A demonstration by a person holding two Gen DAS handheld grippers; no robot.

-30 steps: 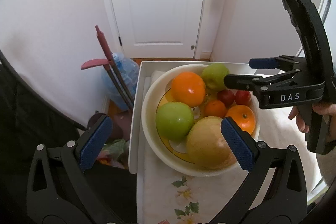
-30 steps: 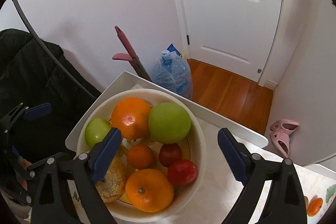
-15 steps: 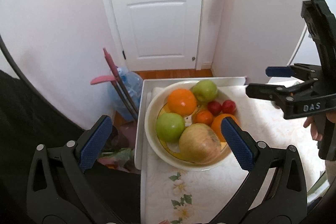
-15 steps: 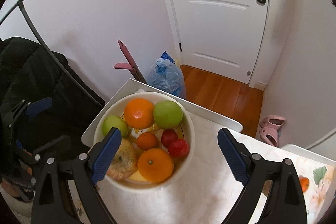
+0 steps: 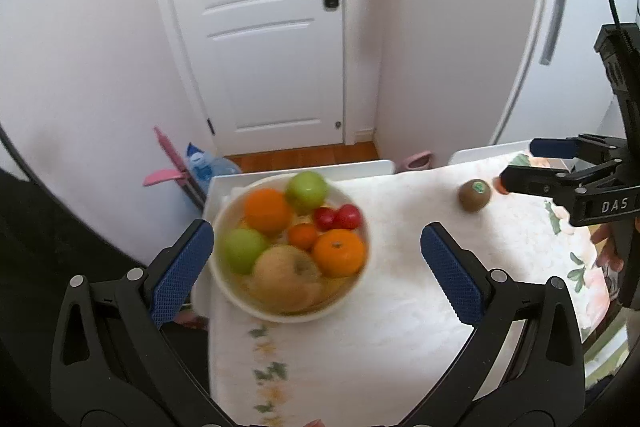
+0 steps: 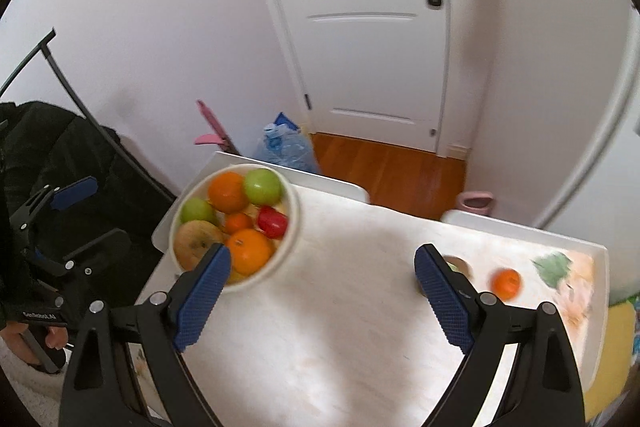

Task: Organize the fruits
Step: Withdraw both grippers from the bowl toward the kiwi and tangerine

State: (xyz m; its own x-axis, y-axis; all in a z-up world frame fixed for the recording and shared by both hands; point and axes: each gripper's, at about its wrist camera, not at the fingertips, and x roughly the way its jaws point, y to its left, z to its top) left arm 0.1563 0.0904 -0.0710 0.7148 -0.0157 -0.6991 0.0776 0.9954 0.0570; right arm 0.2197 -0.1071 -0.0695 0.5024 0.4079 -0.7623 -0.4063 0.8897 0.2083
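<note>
Both grippers, left [image 5: 316, 263] and right [image 6: 322, 287], hang wide open, holding nothing; the bowl [image 5: 348, 297] (piled with fruit) sits at the table's corner, kiwi [image 5: 474, 195] and tangerine [image 6: 507, 283] lying apart

bright even daylight, heavy fisheye bending at the dark round edges, motion blur smearing the white fruit bowl [image 5: 362, 227], soft shadows on the white cloth-covered tabletop [image 6: 360, 327]
</note>
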